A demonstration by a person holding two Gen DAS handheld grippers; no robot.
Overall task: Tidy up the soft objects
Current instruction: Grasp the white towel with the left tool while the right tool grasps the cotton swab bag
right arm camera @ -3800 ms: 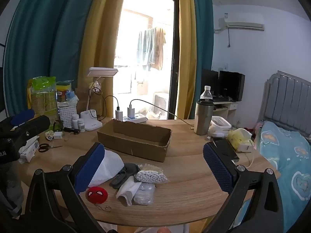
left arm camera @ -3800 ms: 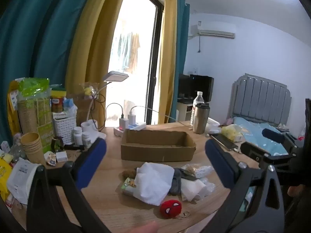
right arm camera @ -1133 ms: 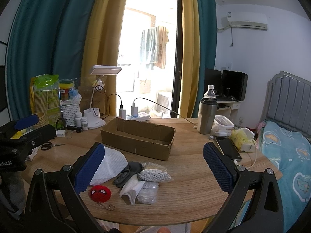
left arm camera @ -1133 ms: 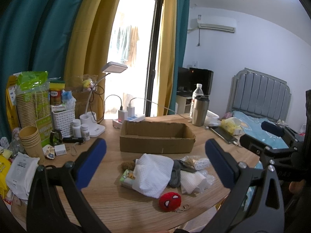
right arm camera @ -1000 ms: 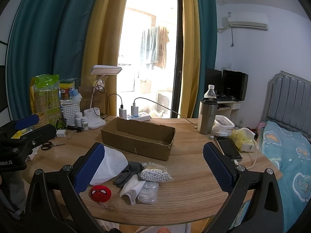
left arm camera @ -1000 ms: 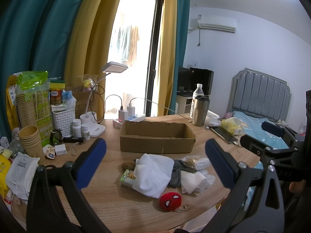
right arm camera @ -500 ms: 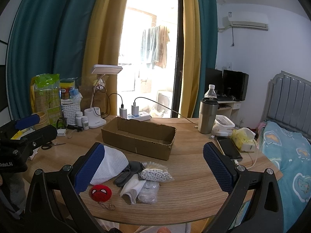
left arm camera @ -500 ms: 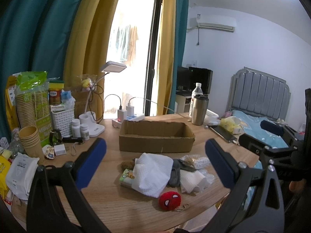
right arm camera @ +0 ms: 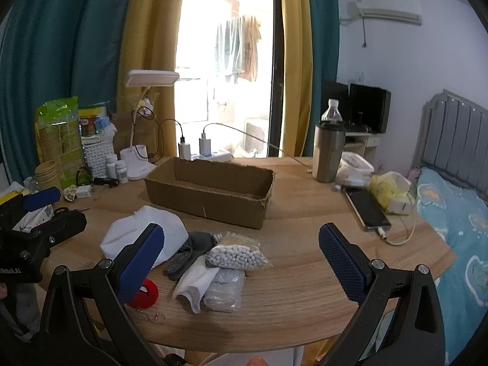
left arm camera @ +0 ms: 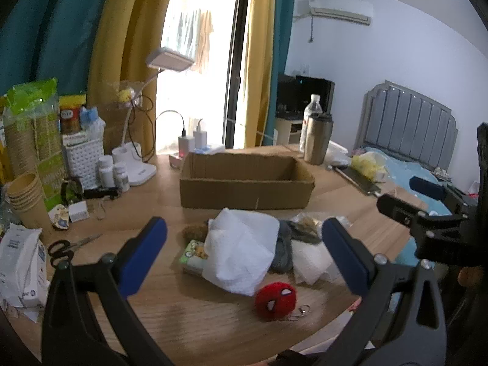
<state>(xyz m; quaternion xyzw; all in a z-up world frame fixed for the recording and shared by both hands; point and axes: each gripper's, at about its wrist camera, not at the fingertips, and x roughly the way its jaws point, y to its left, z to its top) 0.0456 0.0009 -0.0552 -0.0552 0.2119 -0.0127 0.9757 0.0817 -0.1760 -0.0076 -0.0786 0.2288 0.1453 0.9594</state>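
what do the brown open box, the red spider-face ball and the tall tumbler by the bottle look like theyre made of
Brown open box: corrugated cardboard, matte, with ragged torn top edges.
Red spider-face ball: plush fabric, fuzzy outline, on what looks like a metal keychain.
Tall tumbler: likely brushed stainless steel, given its dull grey sheen, with a dark lid, probably plastic.

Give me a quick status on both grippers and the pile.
Left gripper open, right gripper open, both empty. Soft pile on table, cardboard box behind it looks empty. Nothing blocking.

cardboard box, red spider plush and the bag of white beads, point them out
cardboard box (left arm camera: 244,191), left wrist view, front wall
red spider plush (left arm camera: 276,299), left wrist view, face centre
bag of white beads (right arm camera: 235,256), right wrist view, middle of the beads
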